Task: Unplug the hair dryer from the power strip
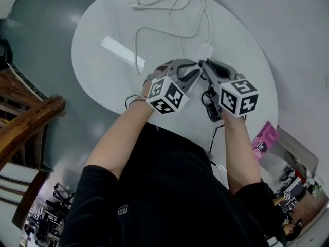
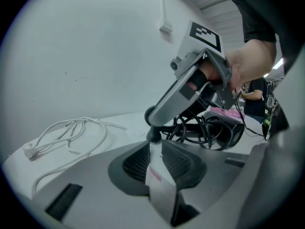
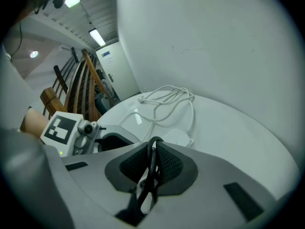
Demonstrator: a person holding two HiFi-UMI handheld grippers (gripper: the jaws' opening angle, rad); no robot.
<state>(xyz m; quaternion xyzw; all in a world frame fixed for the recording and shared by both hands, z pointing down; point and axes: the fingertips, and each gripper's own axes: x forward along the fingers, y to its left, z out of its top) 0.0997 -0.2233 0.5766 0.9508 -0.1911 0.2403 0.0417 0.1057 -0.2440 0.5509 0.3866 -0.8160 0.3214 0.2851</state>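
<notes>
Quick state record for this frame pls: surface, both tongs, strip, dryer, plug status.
surface: round white table
left tongs: shut on strip
right tongs: shut on black cord
dryer: on table by right tongs, cord coiled beside it
white cable: loose at table's far side
plug: hidden, can't tell if it's out
</notes>
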